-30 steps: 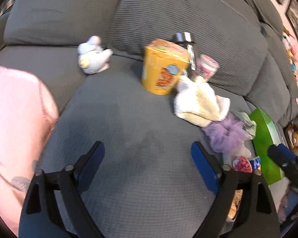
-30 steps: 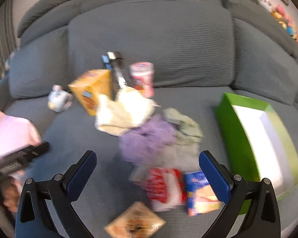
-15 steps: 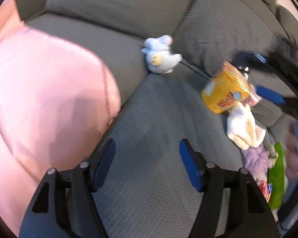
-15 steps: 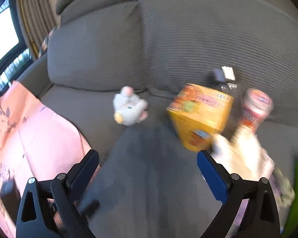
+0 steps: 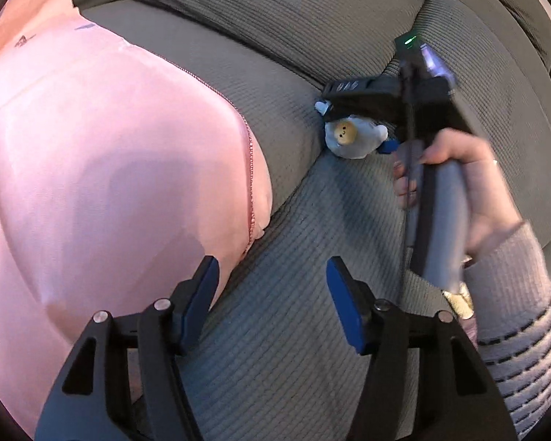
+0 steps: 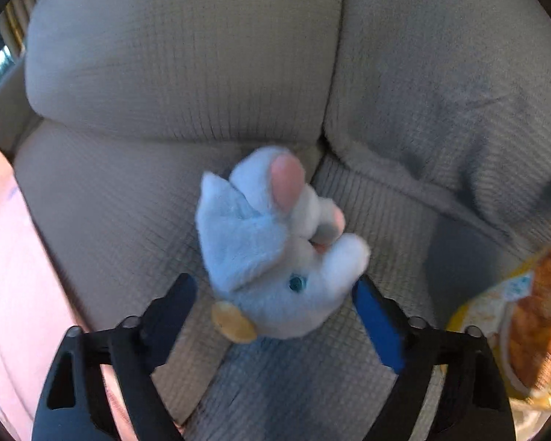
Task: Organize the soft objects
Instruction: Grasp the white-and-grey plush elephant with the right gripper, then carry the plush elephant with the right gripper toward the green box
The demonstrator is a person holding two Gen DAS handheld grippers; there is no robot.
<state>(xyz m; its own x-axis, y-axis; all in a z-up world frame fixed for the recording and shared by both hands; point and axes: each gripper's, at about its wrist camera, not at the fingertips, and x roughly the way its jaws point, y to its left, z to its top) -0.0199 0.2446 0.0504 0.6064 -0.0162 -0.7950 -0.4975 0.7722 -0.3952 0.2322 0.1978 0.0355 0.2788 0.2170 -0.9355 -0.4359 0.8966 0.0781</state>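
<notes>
A small pale-blue plush animal (image 6: pixel 275 250) with pink ears lies on the grey sofa seat (image 6: pixel 294 386), against the backrest. My right gripper (image 6: pixel 275 312) points down over it and its jaws are closing. The plush sits between them: the right pad (image 6: pixel 374 323) touches its side, while the left pad (image 6: pixel 180 294) stands a little apart. In the left wrist view the same plush (image 5: pixel 349 139) lies far off, with the right gripper (image 5: pixel 355 127) around it. My left gripper (image 5: pixel 272 301) hangs open over bare seat with nothing between its fingers.
A big pink cushion (image 5: pixel 110 165) fills the left side, close to my left gripper's left finger. A person's hand (image 5: pixel 459 183) and knitted sleeve (image 5: pixel 514 312) hold the right gripper. A yellow box (image 6: pixel 514 323) stands to the right of the plush.
The right gripper swung left from the pile of soft things to the plush and narrowed its jaws around it. The left gripper drifted left toward the pink cushion and narrowed its jaws.
</notes>
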